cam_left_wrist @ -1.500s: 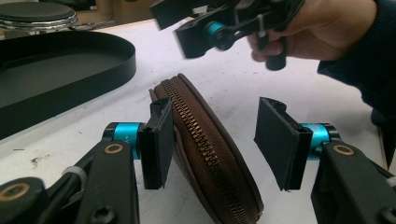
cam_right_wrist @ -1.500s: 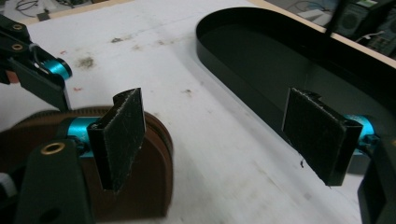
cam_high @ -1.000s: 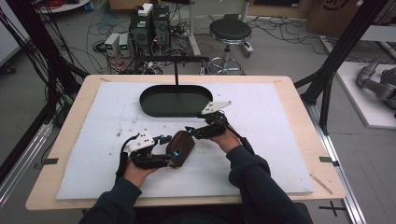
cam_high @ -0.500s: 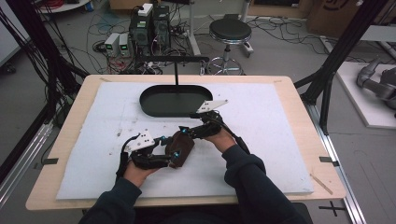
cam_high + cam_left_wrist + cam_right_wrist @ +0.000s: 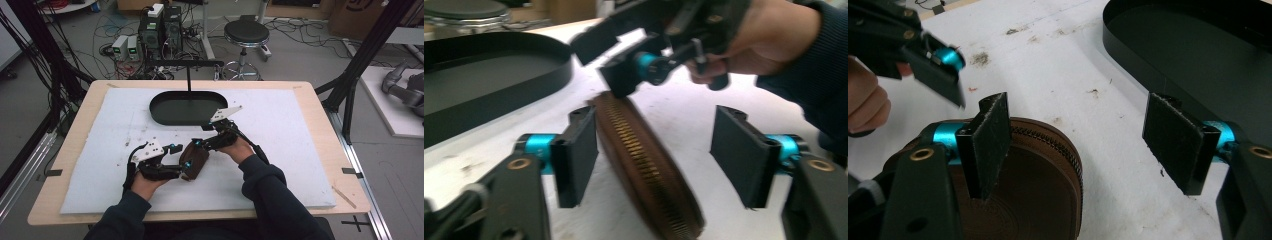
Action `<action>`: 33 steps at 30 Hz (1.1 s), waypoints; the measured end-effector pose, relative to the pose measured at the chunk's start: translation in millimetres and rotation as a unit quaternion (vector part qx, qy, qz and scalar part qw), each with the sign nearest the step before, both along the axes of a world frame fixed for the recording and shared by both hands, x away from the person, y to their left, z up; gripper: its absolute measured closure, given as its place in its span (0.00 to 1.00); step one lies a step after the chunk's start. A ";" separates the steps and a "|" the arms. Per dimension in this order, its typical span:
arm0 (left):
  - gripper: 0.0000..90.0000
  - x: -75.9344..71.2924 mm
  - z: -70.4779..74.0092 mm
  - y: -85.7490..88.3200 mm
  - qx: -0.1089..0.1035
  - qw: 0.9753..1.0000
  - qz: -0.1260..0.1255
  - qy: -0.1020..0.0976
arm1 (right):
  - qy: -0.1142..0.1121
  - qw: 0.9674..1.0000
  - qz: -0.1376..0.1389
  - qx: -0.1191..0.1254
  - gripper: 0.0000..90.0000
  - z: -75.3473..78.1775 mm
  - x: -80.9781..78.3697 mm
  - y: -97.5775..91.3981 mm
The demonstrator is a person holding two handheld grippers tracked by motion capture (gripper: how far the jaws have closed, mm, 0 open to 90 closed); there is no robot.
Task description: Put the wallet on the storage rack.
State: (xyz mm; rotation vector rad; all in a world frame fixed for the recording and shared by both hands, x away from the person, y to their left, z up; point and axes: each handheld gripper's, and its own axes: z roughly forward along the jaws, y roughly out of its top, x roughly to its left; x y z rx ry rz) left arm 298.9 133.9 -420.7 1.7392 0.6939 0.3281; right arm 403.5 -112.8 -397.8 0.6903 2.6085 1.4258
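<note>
A wooden desk (image 5: 80,120) carries a white mat (image 5: 300,145) that covers most of its top. On the mat, toward the near edge and slightly left of centre, lies a brown round zipped case (image 5: 195,160), its brass-coloured zip teeth visible along the rim in the left gripper view (image 5: 644,160). The left gripper (image 5: 172,167) sits just left of the case, held by the left hand (image 5: 145,182); its 2 jaws are spread wide, released, with the case standing on edge between them, nearer to 1 jaw, and no squeeze on it. The right gripper (image 5: 202,145) comes in from the far right side of the case, held by the right hand (image 5: 240,147); its jaws are likewise spread apart and released, 1 pad (image 5: 990,142) over the top face of the case (image 5: 1033,195), the other over bare mat beside the tray; contact with the case cannot be determined. A black oval tray (image 5: 187,107) rests on the mat toward the far edge, centre, with a thin upright post rising from it to a crossbar. The tray stands near the right gripper but apart from the case. Dark specks mark the mat (image 5: 1048,60) near the tray. Beyond the far edge, a round stool (image 5: 246,32) and electronic units with cables (image 5: 160,27) stand on the floor.
</note>
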 end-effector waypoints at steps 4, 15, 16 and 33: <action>0.35 -0.3 0.2 2.6 0.004 1.000 0.014 0.006 | -0.002 1.000 0.002 -0.001 0.31 0.1 -0.1 -1.3; 0.48 3.3 -20.8 -18.9 0.061 0.995 -0.002 0.073 | -0.007 1.000 0.003 -0.001 0.31 2.9 -3.1 -5.0; 0.55 2.3 -20.3 -20.5 0.064 0.995 0.000 0.070 | -0.011 1.000 0.003 0.000 0.31 3.7 -3.4 -6.6; 0.74 32.2 20.9 25.5 0.015 0.998 0.050 0.034 | -0.074 0.992 -0.107 0.002 0.28 22.7 -26.0 -133.6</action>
